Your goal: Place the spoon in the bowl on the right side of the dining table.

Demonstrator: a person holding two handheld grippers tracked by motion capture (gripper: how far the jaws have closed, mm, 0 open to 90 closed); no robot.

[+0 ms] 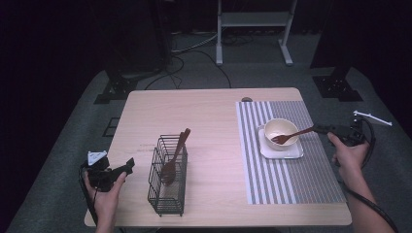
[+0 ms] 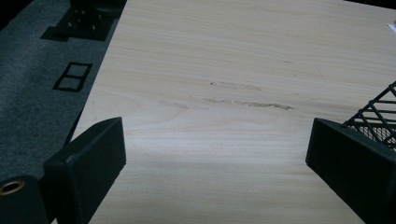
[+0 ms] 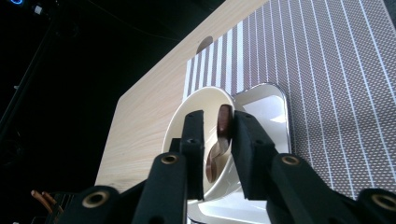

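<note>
A cream bowl [image 1: 280, 127] stands on a white square plate [image 1: 296, 153] on the striped placemat [image 1: 311, 179]. A brown wooden spoon [image 1: 291, 136] rests in the bowl, its handle pointing right over the rim. My right gripper [image 1: 318, 129] is at the handle's end. In the right gripper view the handle [image 3: 225, 123] stands between the jaws of the right gripper [image 3: 218, 121], against one pad with a gap at the other. My left gripper [image 1: 127, 167] hovers open over bare wood left of the black wire basket [image 1: 167, 194], which holds wooden utensils [image 1: 175, 155].
The basket's corner [image 2: 378, 112] shows beside one jaw of the left gripper [image 2: 217, 144]. The table's left edge and grey carpet lie close by. A round grommet hole [image 1: 247, 99] sits at the table's far edge. Bare wood spans the middle.
</note>
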